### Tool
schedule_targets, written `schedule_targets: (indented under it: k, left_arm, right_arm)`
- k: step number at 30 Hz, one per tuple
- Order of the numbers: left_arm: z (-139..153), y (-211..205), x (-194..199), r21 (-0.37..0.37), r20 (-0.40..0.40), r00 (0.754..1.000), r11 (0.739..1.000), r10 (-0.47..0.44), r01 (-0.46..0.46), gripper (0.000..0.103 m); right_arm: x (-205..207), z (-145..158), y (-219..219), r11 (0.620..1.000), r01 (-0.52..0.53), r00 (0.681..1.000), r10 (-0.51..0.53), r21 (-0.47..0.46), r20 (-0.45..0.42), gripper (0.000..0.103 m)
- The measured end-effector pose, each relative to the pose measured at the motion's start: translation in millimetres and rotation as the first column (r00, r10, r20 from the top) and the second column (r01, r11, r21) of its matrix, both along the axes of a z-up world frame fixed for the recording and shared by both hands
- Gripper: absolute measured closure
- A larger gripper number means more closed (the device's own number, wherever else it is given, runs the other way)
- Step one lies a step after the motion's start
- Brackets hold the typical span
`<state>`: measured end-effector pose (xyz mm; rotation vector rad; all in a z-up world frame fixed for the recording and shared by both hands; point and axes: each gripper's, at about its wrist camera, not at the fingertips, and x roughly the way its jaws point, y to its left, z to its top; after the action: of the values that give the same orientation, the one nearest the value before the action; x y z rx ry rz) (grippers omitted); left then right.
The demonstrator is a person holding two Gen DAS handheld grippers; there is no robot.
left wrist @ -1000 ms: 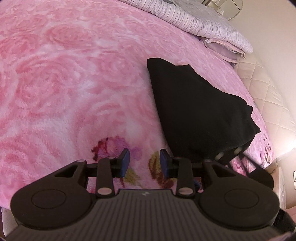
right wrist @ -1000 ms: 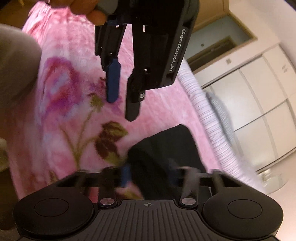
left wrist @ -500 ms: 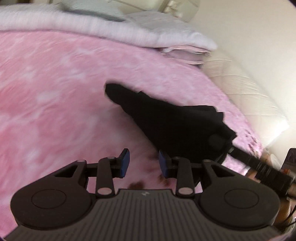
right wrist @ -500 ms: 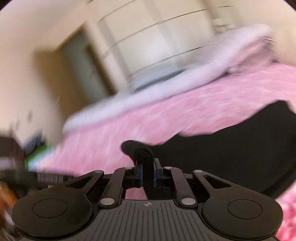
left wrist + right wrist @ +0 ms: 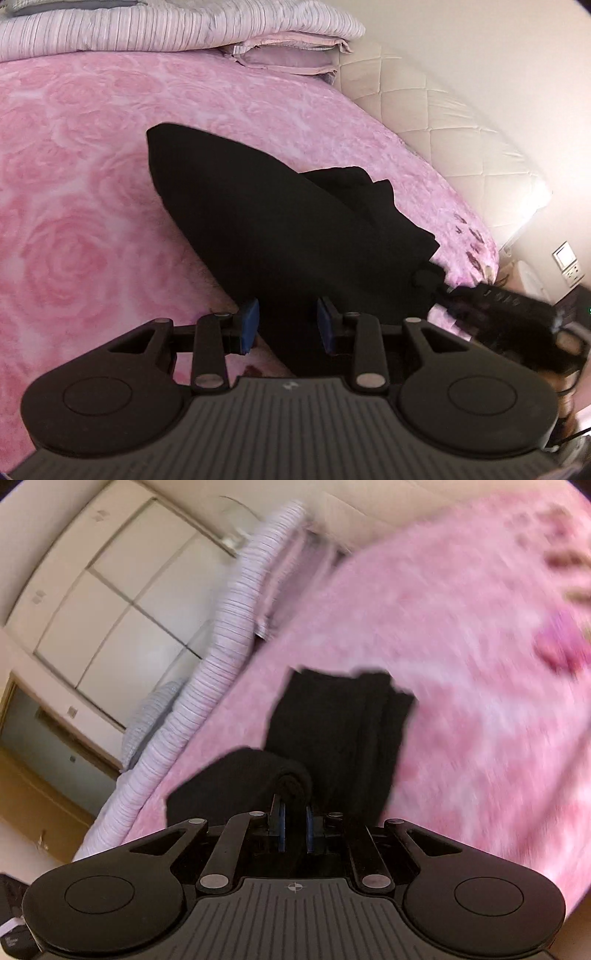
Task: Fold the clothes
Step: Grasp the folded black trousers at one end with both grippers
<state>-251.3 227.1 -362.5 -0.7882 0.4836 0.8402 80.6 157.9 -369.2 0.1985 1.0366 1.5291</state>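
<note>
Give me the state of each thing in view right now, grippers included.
Garment: black, partly folded, lying on the blanket, one edge pinched and lifted.
Left gripper: open, empty, garment edge between its fingers but not clamped.
Right gripper: shut on a bunched edge of the garment.
Blanket: pink, spread flat over the bed.
Pillows: stacked at the head of the bed.
Wardrobe doors: closed.

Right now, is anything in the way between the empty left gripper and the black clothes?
Nothing visible. The left gripper is open, and the black garment on the pink blanket already shows between its fingers. The right gripper is shut on another edge of the cloth.
</note>
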Motion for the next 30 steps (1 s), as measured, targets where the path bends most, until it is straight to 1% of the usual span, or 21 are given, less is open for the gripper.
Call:
schedule_targets:
  k: [2, 3, 5, 6, 7, 9, 10, 11, 12, 13, 14, 16, 18, 20, 21, 23, 25, 26, 27, 29, 30]
  left_arm:
    - [1.1, 1.3, -2.6, -0.005, 0.010, 1.000, 1.000, 0.008, -0.008, 0.075]
    - [2.7, 0.9, -3.8, -0.006, 0.019, 1.000, 1.000, 0.014, -0.014, 0.075]
    - [7.3, 2.6, -4.0, -0.002, 0.045, 0.999, 1.000, 0.020, -0.020, 0.075]
    - [10.0, 6.0, 1.3, 0.005, 0.059, 0.998, 1.000, 0.014, -0.014, 0.075]
    - [11.2, 8.1, 8.1, 0.011, 0.068, 0.998, 1.000, 0.004, -0.005, 0.075]
    - [12.9, 12.4, 22.8, 0.015, 0.068, 0.998, 1.000, -0.015, 0.014, 0.075]
    - [11.5, 12.9, 24.8, 0.011, 0.059, 0.998, 1.000, -0.020, 0.019, 0.075]
    - [10.2, 13.3, 26.8, 0.007, 0.051, 0.998, 1.000, -0.024, 0.024, 0.075]
    - [8.8, 13.7, 28.8, 0.003, 0.043, 0.999, 1.000, -0.029, 0.029, 0.075]
    - [7.4, 14.1, 30.9, -0.001, 0.034, 0.999, 0.999, -0.033, 0.033, 0.075]
    - [6.0, 14.5, 32.9, -0.005, 0.026, 0.999, 0.999, -0.038, 0.038, 0.075]
    - [3.3, 15.3, 36.9, -0.013, 0.010, 0.999, 0.999, -0.047, 0.047, 0.075]
    - [2.9, 17.1, 36.3, -0.017, -0.007, 0.999, 0.999, -0.039, 0.039, 0.075]
    - [4.5, 19.4, 32.2, -0.017, -0.021, 1.000, 1.000, -0.020, 0.020, 0.075]
    - [5.9, 18.6, 31.0, -0.013, -0.022, 1.000, 1.000, -0.017, 0.017, 0.075]
    - [6.6, 19.1, 34.4, -0.007, -0.017, 1.000, 1.000, -0.021, 0.020, 0.075]
    - [6.8, 18.4, 39.9, -0.004, -0.013, 1.000, 1.000, -0.026, 0.025, 0.075]
    - [5.4, 19.7, 43.6, -0.001, -0.015, 0.999, 1.000, -0.030, 0.030, 0.075]
    - [3.8, 21.0, 47.1, 0.001, -0.017, 0.999, 0.999, -0.035, 0.035, 0.075]
    - [-0.2, 23.5, 51.4, -0.009, -0.024, 0.999, 0.999, -0.042, 0.041, 0.075]
    - [-1.2, 24.1, 51.6, -0.012, -0.023, 0.999, 0.999, -0.043, 0.043, 0.075]
  right_arm:
    - [-3.7, 21.7, 1.1, 0.996, -0.042, 0.997, 0.037, 0.079, 0.062, 0.094]
    - [-8.5, 37.1, 2.8, 0.987, -0.075, 0.993, 0.061, 0.142, 0.099, 0.094]
    - [-21.3, 66.4, -1.0, 0.955, -0.141, 0.977, 0.092, 0.261, 0.193, 0.094]
    - [-29.4, 79.4, -3.3, 0.931, -0.175, 0.964, 0.097, 0.320, 0.246, 0.094]
    - [-31.8, 87.4, -6.5, 0.911, -0.194, 0.956, 0.092, 0.363, 0.279, 0.094]
    - [-29.1, 92.3, -11.6, 0.907, -0.169, 0.954, 0.052, 0.385, 0.296, 0.095]
    - [-24.8, 87.0, -10.1, 0.928, -0.125, 0.958, 0.021, 0.352, 0.285, 0.095]
    - [-11.5, 69.9, -4.0, 0.960, -0.056, 0.965, -0.018, 0.274, 0.260, 0.095]
    - [1.9, 52.5, 2.1, 0.981, 0.012, 0.969, -0.059, 0.192, 0.239, 0.095]
    - [16.4, 30.0, 7.9, 0.994, 0.072, 0.975, -0.088, 0.085, 0.203, 0.095]
    - [26.2, 11.8, 11.1, 0.995, 0.102, 0.980, -0.102, 0.005, 0.169, 0.094]
    - [44.0, -20.4, 9.6, 0.988, 0.127, 0.991, -0.123, -0.085, 0.044, 0.095]
    - [47.9, -24.7, 9.0, 0.988, 0.131, 0.991, -0.132, -0.081, -0.006, 0.095]
    - [43.7, -10.2, 10.9, 0.990, 0.125, 0.992, -0.122, -0.063, 0.044, 0.094]
    - [38.7, 5.0, 10.8, 0.994, 0.111, 0.990, -0.109, -0.024, 0.088, 0.094]
    - [27.1, 32.8, 3.3, 0.993, 0.071, 0.986, -0.084, 0.094, 0.142, 0.095]
    - [13.4, 59.1, -7.2, 0.972, 0.003, 0.978, -0.052, 0.235, 0.203, 0.095]
    - [8.4, 64.8, -11.7, 0.965, -0.008, 0.966, -0.060, 0.261, 0.253, 0.095]
    - [8.7, 60.3, -11.3, 0.972, 0.018, 0.956, -0.085, 0.234, 0.280, 0.095]
    - [26.3, 28.7, 2.6, 0.991, 0.111, 0.964, -0.127, 0.081, 0.235, 0.095]
    - [35.6, 12.0, 8.2, 0.992, 0.125, 0.974, -0.125, 0.014, 0.191, 0.094]
